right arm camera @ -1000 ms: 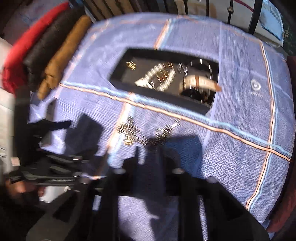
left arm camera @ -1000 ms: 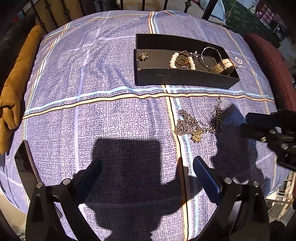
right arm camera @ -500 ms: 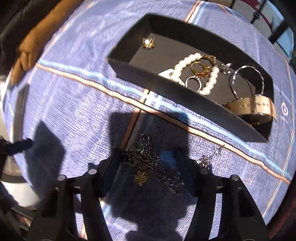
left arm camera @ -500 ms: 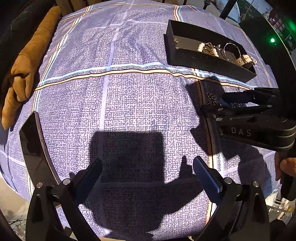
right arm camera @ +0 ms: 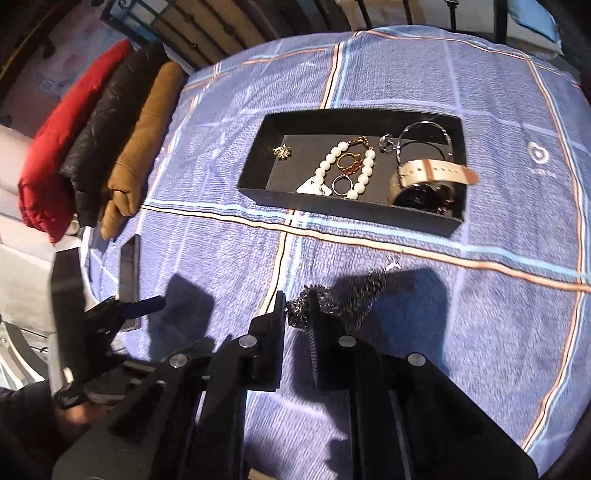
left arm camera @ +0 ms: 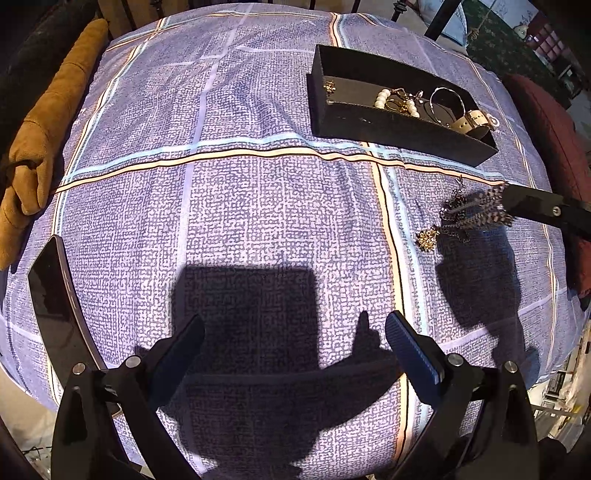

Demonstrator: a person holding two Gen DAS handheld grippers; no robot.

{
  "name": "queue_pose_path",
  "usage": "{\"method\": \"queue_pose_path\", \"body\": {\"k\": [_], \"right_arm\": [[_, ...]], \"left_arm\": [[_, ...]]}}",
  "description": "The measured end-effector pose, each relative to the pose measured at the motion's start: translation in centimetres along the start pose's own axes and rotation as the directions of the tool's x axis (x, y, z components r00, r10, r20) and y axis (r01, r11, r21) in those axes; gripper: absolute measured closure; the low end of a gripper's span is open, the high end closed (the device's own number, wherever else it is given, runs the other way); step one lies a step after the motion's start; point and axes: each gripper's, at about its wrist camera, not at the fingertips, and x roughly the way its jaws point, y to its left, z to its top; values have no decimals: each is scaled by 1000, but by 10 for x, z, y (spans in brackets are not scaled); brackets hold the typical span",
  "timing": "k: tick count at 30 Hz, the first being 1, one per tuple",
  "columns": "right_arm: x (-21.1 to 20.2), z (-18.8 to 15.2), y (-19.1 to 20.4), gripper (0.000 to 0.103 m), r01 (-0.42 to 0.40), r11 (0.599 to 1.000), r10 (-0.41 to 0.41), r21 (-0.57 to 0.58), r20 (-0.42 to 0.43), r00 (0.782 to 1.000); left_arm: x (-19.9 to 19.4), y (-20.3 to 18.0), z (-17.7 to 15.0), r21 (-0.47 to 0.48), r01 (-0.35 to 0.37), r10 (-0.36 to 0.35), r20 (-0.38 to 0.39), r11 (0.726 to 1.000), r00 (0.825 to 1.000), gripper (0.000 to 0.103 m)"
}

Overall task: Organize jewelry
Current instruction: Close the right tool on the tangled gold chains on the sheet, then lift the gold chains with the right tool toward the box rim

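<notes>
above the bedspread, right tool closing on chain

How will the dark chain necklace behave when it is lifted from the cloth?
Likely floppy: the chain necklace hangs in loose strands from the closing right gripper. Its gold pendant may swing. The bunched links could tangle.

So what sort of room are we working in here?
Most likely a bedroom, working on a bed: the checked blue bedspread covers a soft, rumpled surface, dark metal bed-frame bars run along its far edge, and folded padded jackets are stacked beside the black jewelry tray.
</notes>
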Motion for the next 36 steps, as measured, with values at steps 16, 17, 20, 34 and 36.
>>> {"method": "queue_pose_path", "body": {"k": [16, 17, 20, 34, 36], "right_arm": [[-73, -24, -3, 90, 1, 999, -6, 38, 139, 990], [-80, -22, -1, 90, -4, 999, -2, 33, 156, 988], [-93, -14, 8, 90, 7, 1000, -8, 7, 184, 983], [-88, -2, 16, 90, 30, 999, -26, -22, 155, 988], [-93, 3, 19, 90, 24, 999, -20, -27, 164, 986]], "left_arm": [[-10, -44, 18, 87, 11, -14, 30, 996, 999, 7], [-12, -47, 20, 93, 13, -16, 36, 996, 999, 7], [-21, -56, 27, 105, 12, -18, 53, 994, 998, 7], [-53, -74, 51, 147, -1, -13, 94, 989, 995, 7], [-60, -75, 58, 148, -3, -14, 109, 989, 994, 7]]}}
